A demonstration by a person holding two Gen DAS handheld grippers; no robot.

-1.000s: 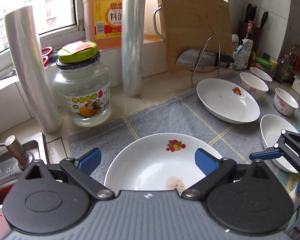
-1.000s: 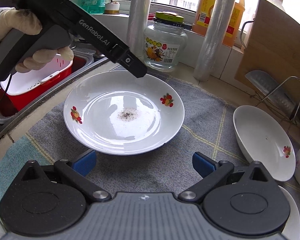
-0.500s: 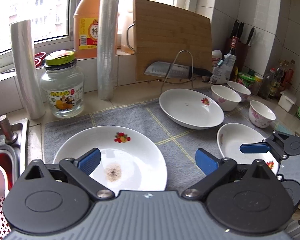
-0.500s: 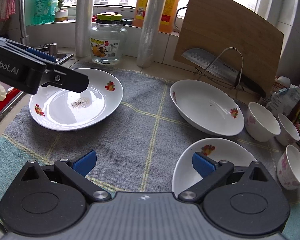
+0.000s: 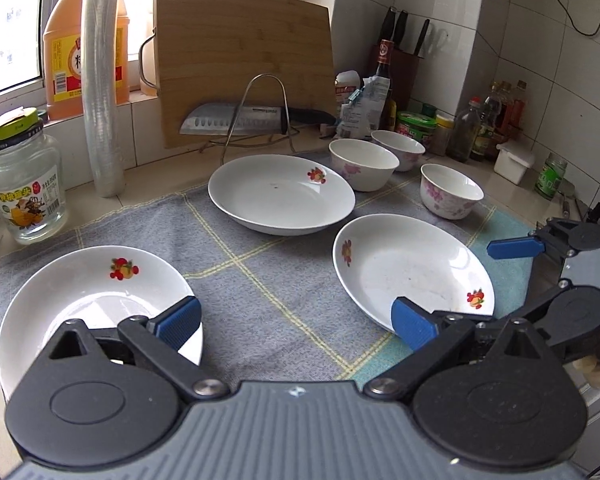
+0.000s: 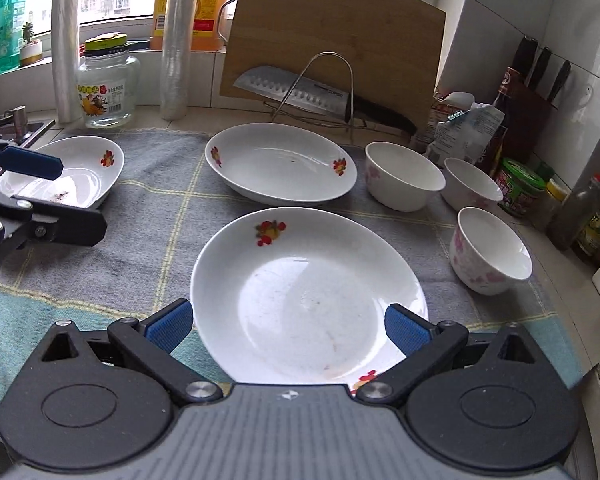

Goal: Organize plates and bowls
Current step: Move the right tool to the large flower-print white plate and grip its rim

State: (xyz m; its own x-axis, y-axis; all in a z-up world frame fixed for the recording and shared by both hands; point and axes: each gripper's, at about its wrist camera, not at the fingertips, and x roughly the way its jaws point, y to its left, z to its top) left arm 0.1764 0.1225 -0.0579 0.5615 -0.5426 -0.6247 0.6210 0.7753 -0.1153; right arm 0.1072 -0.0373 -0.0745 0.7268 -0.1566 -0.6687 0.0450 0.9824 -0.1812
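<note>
I have both grippers wide open and holding nothing. The right gripper (image 6: 286, 326) hovers over the near plate (image 6: 308, 292), its blue pads flanking the plate's near edge without touching it. The left gripper (image 5: 296, 322) hangs above the grey cloth (image 5: 260, 280), between the left plate (image 5: 80, 300) and that same near plate. A third plate (image 6: 280, 164) sits further back, and three small bowls (image 6: 404, 176) cluster at the right, all apart from one another on the cloth.

My guess is the step in hand is picking up the near plate to stack it. To do that well I would lower the right fingers onto the rim at one spot rather than try to span the whole plate (it is far wider than the jaws), pinch the lip firmly, and lift level so it does not swing into the bowls.

Against a second ago, both cameras have swung rightward: the right gripper faced the speckled left plate then and is now centred on the near one, while the left has pulled back from that left plate.
</note>
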